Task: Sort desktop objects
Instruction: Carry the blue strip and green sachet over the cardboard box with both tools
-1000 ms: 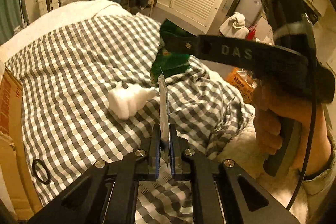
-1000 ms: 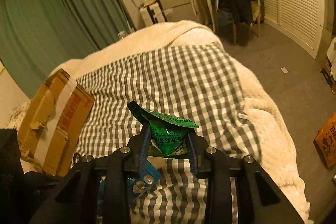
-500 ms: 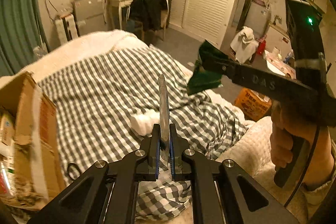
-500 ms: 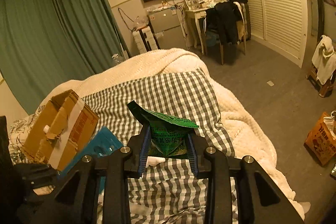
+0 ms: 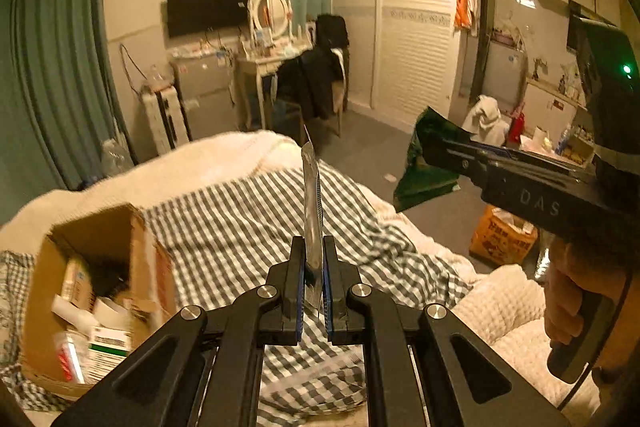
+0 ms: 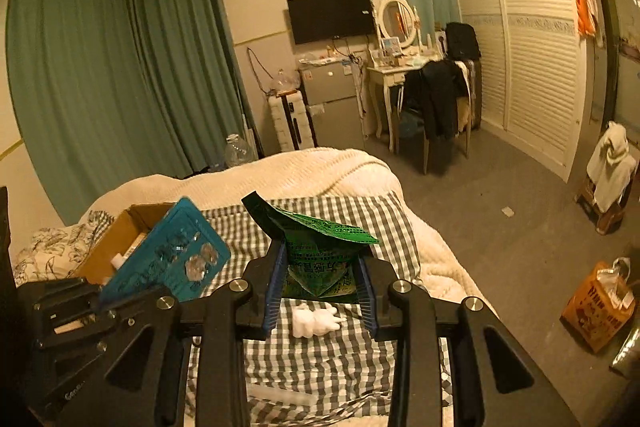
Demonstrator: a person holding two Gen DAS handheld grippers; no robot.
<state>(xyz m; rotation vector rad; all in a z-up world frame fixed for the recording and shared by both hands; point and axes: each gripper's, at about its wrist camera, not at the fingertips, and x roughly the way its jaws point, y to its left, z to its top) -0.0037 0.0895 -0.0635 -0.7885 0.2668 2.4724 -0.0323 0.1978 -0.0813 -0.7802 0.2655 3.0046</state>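
Observation:
My left gripper [image 5: 314, 259] is shut on a thin teal blister pack [image 5: 312, 203], seen edge-on in the left wrist view and flat-faced in the right wrist view [image 6: 172, 259]. My right gripper [image 6: 320, 275] is shut on a crumpled green sachet [image 6: 320, 251]; the same sachet [image 5: 424, 163] shows at the right of the left wrist view, held up in the air. Both grippers are held high above the checked cloth [image 5: 240, 227] on the bed. An open cardboard box [image 5: 96, 291] with several packets inside sits at the left.
A white wad of tissue [image 6: 316, 321] lies on the checked cloth [image 6: 360, 347] under the right gripper. A person's hand [image 5: 576, 295] grips the right tool's handle. An orange bag [image 6: 598, 311] stands on the floor to the right of the bed.
Both grippers have risen well above the bed, each keeping its item. The views tilted up, so the room and the open box now show.

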